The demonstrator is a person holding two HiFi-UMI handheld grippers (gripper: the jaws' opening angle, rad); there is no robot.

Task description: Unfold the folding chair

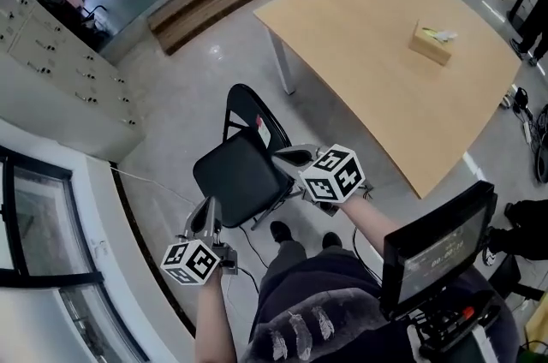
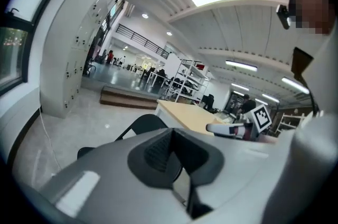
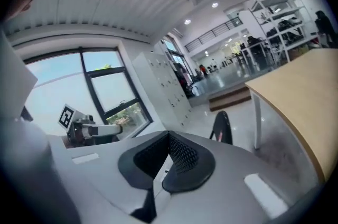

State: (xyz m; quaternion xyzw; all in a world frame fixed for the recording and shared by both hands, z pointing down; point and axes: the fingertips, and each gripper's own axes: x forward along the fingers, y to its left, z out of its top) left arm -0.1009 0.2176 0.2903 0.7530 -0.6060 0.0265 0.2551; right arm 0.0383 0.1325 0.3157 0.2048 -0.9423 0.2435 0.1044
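Folding chair (image 1: pixel 240 175) stands open off the desk's (image 1: pixel 385 53) near corner, seat down; looks done. Left gripper (image 1: pixel 207 216) and right gripper (image 1: pixel 287 156) both clenched, empty.

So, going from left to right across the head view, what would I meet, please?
Lockers → left gripper → folding chair → right gripper → tissue box on the table.
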